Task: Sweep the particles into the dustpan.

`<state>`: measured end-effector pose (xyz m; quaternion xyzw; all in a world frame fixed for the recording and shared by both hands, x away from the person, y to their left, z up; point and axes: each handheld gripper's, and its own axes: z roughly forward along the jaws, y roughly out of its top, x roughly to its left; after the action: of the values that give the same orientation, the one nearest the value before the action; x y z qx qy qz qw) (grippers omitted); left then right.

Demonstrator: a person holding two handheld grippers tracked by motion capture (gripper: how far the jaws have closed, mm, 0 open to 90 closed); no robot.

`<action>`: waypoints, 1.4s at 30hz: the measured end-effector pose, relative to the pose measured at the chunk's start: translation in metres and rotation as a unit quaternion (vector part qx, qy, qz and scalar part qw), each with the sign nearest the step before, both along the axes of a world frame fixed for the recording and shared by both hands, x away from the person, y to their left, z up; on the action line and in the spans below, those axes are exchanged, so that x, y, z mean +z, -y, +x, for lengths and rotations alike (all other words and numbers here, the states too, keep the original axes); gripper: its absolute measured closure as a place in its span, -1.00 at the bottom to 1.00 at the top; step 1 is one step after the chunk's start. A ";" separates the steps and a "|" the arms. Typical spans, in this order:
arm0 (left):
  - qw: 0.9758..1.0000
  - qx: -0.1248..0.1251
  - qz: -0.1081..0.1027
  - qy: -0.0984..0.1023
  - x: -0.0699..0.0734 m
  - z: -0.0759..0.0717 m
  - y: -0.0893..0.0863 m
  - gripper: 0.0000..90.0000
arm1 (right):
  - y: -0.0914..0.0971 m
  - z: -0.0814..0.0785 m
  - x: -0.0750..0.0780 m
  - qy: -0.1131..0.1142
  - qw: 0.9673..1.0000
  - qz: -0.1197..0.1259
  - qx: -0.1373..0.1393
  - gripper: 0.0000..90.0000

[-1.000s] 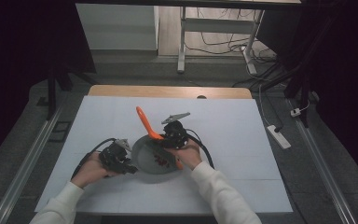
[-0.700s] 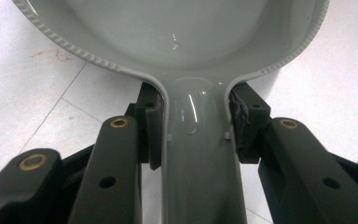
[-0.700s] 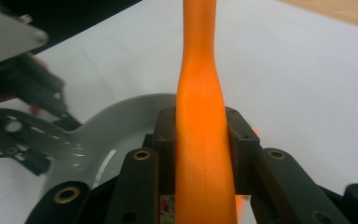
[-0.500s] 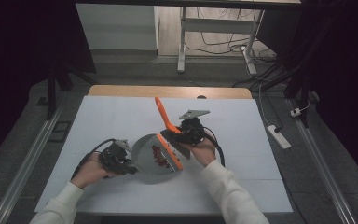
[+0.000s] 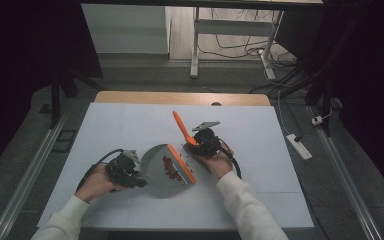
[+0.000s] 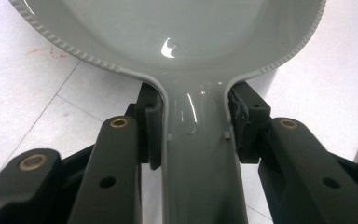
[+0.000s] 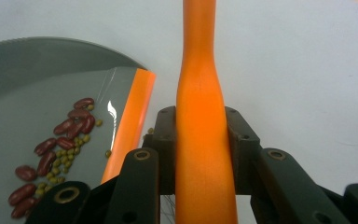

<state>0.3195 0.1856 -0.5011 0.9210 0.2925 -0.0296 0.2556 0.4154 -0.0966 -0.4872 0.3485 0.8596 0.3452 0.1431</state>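
We see the grey dustpan [image 5: 157, 172] on the white table [image 5: 280, 150] near its front edge, handle pointing left toward the left gripper [image 5: 125, 170]; in the left gripper view the handle [image 6: 198, 154] runs straight up between the jaws, which are clamped on its sides; pan bowl cut off at the top there, so its far rim is unseen. Right gripper [image 5: 205, 142] sits just right of the pan, jaws closed on the orange brush handle [image 7: 200, 140]; handle's long axis tilts up and away toward the table's back, its tip cut off in the right gripper view; bristles we can't make out. Orange lip [image 7: 130, 121] edges the pan's right side; red beans [image 7: 70, 128] and small green ones lie in the pan, a few cut off at the frame's bottom left.
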 end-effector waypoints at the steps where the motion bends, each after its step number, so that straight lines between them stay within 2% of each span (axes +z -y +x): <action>1: 1.000 0.000 0.002 0.000 0.000 0.000 0.001 0.36 | -0.003 0.000 -0.001 -0.002 1.000 0.005 0.000 0.55; 4: 1.000 0.001 0.001 0.000 -0.001 0.000 0.002 0.36 | -0.015 -0.004 -0.003 -0.010 1.000 0.018 0.012 0.55; 7: 1.000 0.001 0.001 -0.001 0.000 0.000 0.001 0.36 | -0.027 -0.011 -0.004 -0.007 0.999 0.016 0.029 0.55; 10: 1.000 0.000 0.002 -0.001 -0.001 0.000 0.002 0.36 | -0.031 -0.017 -0.003 -0.009 0.999 0.014 0.030 0.55; 13: 1.000 -0.001 0.003 -0.001 -0.001 0.000 0.001 0.36 | -0.032 -0.021 0.000 -0.019 0.998 0.044 0.041 0.55; 15: 1.000 -0.001 0.003 -0.001 -0.001 0.000 0.002 0.36 | -0.036 -0.024 0.002 -0.041 0.995 0.070 0.054 0.55; 18: 1.000 -0.001 0.002 0.000 -0.001 0.000 0.001 0.36 | -0.049 -0.035 0.004 -0.036 0.994 0.063 0.082 0.55; 19: 1.000 0.000 0.003 0.000 -0.001 0.000 0.001 0.36 | -0.051 -0.036 0.006 -0.032 0.993 0.070 0.093 0.55; 20: 1.000 0.000 0.003 0.000 -0.002 0.000 0.001 0.36 | -0.052 -0.037 0.009 -0.028 0.993 0.074 0.091 0.55; 22: 1.000 -0.001 0.003 -0.001 -0.003 0.000 0.000 0.36 | -0.049 -0.037 0.017 -0.008 0.994 0.068 0.082 0.55; 25: 1.000 -0.002 0.004 -0.002 -0.003 0.001 0.000 0.36 | -0.036 -0.030 0.024 0.011 0.996 0.071 0.055 0.55; 28: 1.000 0.000 0.001 -0.002 -0.003 0.000 -0.001 0.36 | -0.020 -0.022 0.025 0.029 0.998 0.053 0.025 0.55; 29: 1.000 -0.001 0.001 -0.001 -0.003 0.001 -0.001 0.36 | -0.009 -0.017 0.026 0.031 0.998 0.055 0.006 0.55; 30: 1.000 -0.001 0.001 -0.001 -0.003 0.001 -0.001 0.36 | -0.009 -0.017 0.026 0.031 0.998 0.055 0.006 0.55; 32: 1.000 0.000 0.001 -0.002 -0.003 0.001 -0.001 0.36 | 0.001 -0.010 0.027 0.032 0.998 0.057 -0.019 0.55; 33: 1.000 0.001 0.001 -0.002 -0.003 0.001 -0.001 0.36 | 0.011 -0.005 0.028 0.034 0.997 0.059 -0.041 0.55; 35: 1.000 0.001 0.001 -0.001 -0.003 0.001 0.000 0.36 | 0.016 -0.003 0.028 0.029 0.996 0.064 -0.048 0.55; 37: 1.000 0.001 0.002 -0.001 -0.004 0.000 0.000 0.36 | 0.028 0.002 0.028 0.030 0.996 0.053 -0.066 0.55; 40: 1.000 -0.001 0.004 -0.002 -0.004 0.000 0.000 0.36 | 0.037 0.004 0.028 0.027 0.995 0.050 -0.076 0.55; 42: 1.000 -0.002 0.005 -0.003 -0.005 0.000 0.000 0.36 | 0.044 0.006 0.028 0.031 0.995 0.040 -0.086 0.55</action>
<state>0.3200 0.1855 -0.5062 0.9228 0.2914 -0.0310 0.2500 0.4217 -0.1410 -0.4592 0.4160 0.8070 0.3759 0.1851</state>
